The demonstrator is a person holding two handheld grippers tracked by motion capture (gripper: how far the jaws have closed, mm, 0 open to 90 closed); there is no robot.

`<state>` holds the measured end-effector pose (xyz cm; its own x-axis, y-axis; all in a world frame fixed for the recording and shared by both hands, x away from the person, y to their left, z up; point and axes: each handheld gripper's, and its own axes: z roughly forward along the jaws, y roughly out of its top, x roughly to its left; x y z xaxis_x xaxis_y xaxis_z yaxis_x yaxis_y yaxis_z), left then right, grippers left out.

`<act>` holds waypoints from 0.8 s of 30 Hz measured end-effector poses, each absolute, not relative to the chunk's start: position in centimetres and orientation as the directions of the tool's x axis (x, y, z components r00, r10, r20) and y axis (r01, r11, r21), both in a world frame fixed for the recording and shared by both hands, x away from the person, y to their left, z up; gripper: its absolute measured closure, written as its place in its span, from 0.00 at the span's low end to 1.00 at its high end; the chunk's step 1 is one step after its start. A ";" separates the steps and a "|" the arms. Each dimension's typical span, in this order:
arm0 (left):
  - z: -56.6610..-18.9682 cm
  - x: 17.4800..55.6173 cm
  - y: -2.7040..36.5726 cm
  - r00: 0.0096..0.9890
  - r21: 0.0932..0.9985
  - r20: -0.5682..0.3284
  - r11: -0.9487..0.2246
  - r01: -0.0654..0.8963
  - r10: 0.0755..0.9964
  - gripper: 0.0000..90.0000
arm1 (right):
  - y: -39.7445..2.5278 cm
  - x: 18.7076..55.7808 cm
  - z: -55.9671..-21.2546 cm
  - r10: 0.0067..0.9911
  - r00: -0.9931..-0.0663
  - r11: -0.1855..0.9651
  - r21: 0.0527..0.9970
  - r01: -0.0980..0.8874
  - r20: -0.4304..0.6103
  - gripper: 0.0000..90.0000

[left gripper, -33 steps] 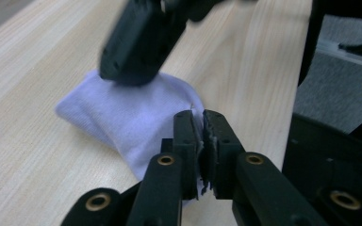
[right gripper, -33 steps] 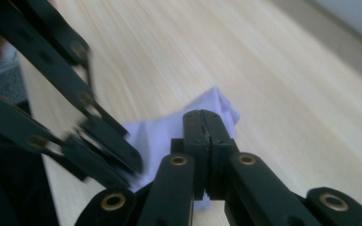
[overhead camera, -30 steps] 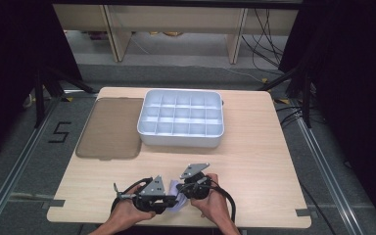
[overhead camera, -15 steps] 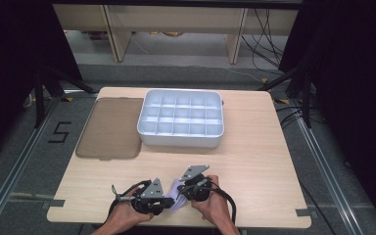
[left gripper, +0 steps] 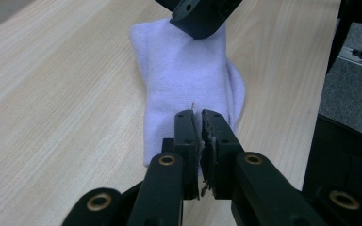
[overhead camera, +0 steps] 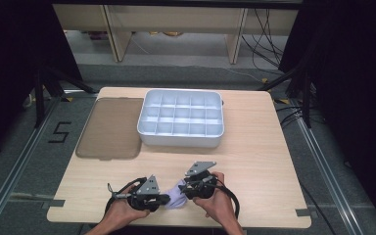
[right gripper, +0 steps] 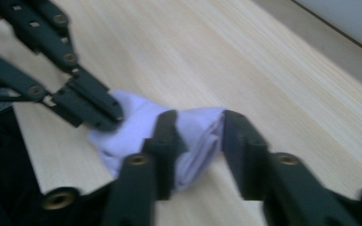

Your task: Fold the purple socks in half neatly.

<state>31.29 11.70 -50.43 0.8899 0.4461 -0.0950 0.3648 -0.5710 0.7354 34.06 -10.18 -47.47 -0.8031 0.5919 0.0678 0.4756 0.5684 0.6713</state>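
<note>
A pale lilac sock (overhead camera: 176, 198) lies on the wooden table (overhead camera: 254, 161) near its front edge, between my two grippers. My left gripper (overhead camera: 165, 199) is shut, its jaws (left gripper: 198, 115) pinching a thin bit of fabric at one end of the sock (left gripper: 184, 70). My right gripper (overhead camera: 183, 188) holds the other, folded end. In the right gripper view its jaws (right gripper: 199, 127) stand apart with the bunched sock (right gripper: 136, 122) pressed between them, and the left gripper (right gripper: 106, 117) touches the far end. That view is blurred.
A white tray with several compartments (overhead camera: 181, 139) stands at the middle back of the table. A flat brown lid (overhead camera: 110, 127) lies to its left. The table's front edge runs just below the hands.
Both grippers have stayed at the sock near the front edge, shifting only slightly. The grip on the sock is unchanged.
</note>
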 end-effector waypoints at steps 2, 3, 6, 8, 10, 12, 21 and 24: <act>-50.4 31.3 11.7 0.890 0.734 -0.090 -0.574 0.362 0.446 0.93 | -10.1 34.5 -47.9 0.585 -0.805 0.576 0.650 0.496 0.095 0.59; -50.4 31.3 11.7 0.892 0.733 -0.087 -0.577 0.360 0.444 0.93 | -10.0 34.7 -48.2 0.585 -0.803 0.584 0.631 0.511 0.109 0.55; -50.4 31.3 11.7 0.891 0.734 -0.090 -0.575 0.361 0.444 0.93 | -9.7 35.0 -49.0 0.601 -0.786 0.577 0.603 0.551 0.142 0.50; -50.4 31.5 11.8 0.899 0.736 -0.085 -0.580 0.348 0.431 0.93 | -9.8 35.3 -49.3 0.612 -0.771 0.561 0.590 0.580 0.176 0.47; -50.5 31.4 11.9 0.890 0.737 -0.112 -0.564 0.373 0.442 0.93 | -10.1 35.8 -49.6 0.579 -0.796 0.574 0.605 0.552 0.177 0.47; -50.5 31.4 11.9 0.890 0.736 -0.114 -0.565 0.374 0.441 0.92 | -10.0 35.6 -49.8 0.611 -0.757 0.544 0.572 0.614 0.232 0.49; -50.5 31.7 12.2 0.902 0.738 -0.107 -0.575 0.354 0.419 0.92 | -10.0 35.8 -50.1 0.552 -0.778 0.546 0.576 0.609 0.301 0.70; -50.5 31.4 12.4 0.893 0.734 -0.105 -0.572 0.367 0.438 0.90 | -9.9 35.7 -50.1 0.545 -0.782 0.543 0.584 0.604 0.302 0.74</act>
